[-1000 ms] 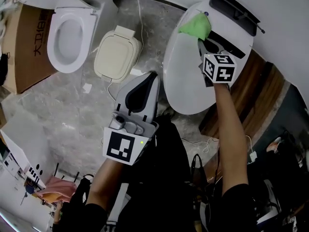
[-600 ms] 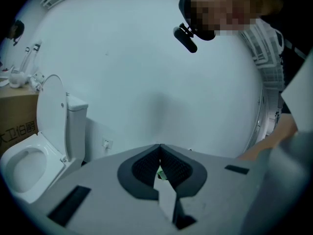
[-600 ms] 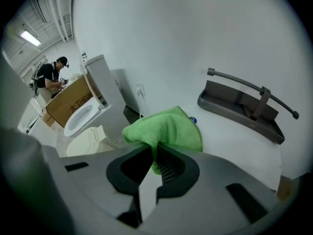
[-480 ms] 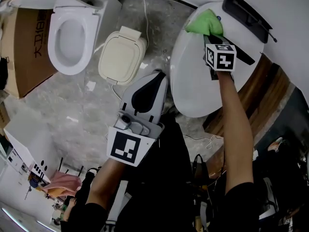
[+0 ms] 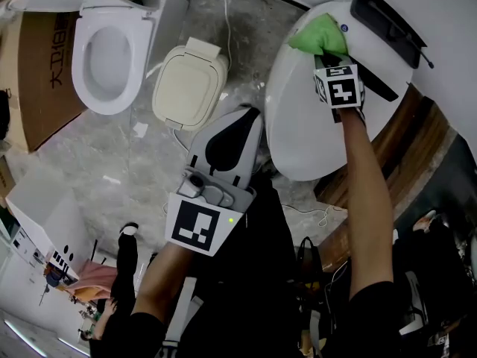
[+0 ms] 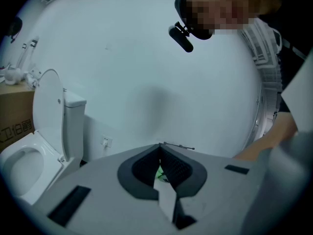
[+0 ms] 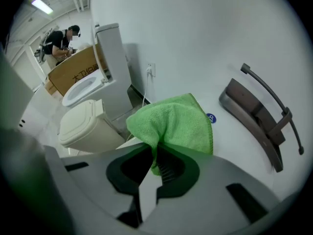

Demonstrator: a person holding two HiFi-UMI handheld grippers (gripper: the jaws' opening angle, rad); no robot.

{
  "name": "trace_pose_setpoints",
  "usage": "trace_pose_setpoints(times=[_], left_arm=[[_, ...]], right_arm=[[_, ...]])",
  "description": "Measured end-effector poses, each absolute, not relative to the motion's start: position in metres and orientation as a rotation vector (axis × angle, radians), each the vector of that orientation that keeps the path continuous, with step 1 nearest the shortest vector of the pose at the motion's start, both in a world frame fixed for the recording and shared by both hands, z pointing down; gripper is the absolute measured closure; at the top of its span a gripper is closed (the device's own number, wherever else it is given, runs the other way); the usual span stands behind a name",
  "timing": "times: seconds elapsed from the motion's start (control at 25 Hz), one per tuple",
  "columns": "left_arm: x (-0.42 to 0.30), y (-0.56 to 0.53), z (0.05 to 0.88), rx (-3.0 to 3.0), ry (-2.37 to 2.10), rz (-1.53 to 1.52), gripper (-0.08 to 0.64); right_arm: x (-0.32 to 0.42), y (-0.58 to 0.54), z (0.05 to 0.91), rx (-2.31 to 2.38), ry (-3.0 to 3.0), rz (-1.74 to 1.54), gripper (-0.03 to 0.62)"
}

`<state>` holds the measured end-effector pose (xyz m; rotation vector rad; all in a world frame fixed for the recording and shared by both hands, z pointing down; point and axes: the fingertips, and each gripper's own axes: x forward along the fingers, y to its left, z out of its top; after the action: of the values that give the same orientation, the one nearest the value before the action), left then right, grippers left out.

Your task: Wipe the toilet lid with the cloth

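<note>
The white toilet lid (image 5: 298,125) lies at the upper right of the head view. A green cloth (image 5: 320,37) rests on its far end, beside a dark bar (image 5: 387,24) and a small blue sticker (image 7: 211,117). My right gripper (image 5: 328,57) is shut on the cloth (image 7: 178,121), which bunches up over the jaws and drapes onto the lid (image 7: 195,58). The cloth hides the fingertips. My left gripper (image 5: 252,112) hangs shut and holds nothing, just left of the lid's near edge. In the left gripper view its jaws (image 6: 160,148) meet at the tip.
A second toilet with its seat open (image 5: 104,58) stands at the upper left, next to a cardboard box (image 5: 45,88). A beige closed unit (image 5: 190,84) sits between the two toilets. Cables run over the grey floor. A wooden panel (image 5: 402,148) borders the lid's right side.
My right gripper has carried the cloth farther along the lid, toward its far end by the dark bar. The left gripper has drifted slightly right.
</note>
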<state>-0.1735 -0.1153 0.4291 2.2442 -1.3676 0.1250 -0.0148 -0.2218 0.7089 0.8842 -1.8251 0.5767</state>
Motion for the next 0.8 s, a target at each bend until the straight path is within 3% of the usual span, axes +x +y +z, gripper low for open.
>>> trace_pose_setpoints(times=[0.36, 0.8], left_arm=[[-0.175, -0.110, 0.428, 2.244, -1.383, 0.117, 0.551], [-0.164, -0.074, 0.420, 2.246, -1.403, 0.100, 0.551]], right_arm=[[-0.018, -0.195, 0.718, 0.641, -1.770, 0.274, 0.555], [-0.011, -0.147, 0.724, 0.549, -1.762, 0.225, 0.555]])
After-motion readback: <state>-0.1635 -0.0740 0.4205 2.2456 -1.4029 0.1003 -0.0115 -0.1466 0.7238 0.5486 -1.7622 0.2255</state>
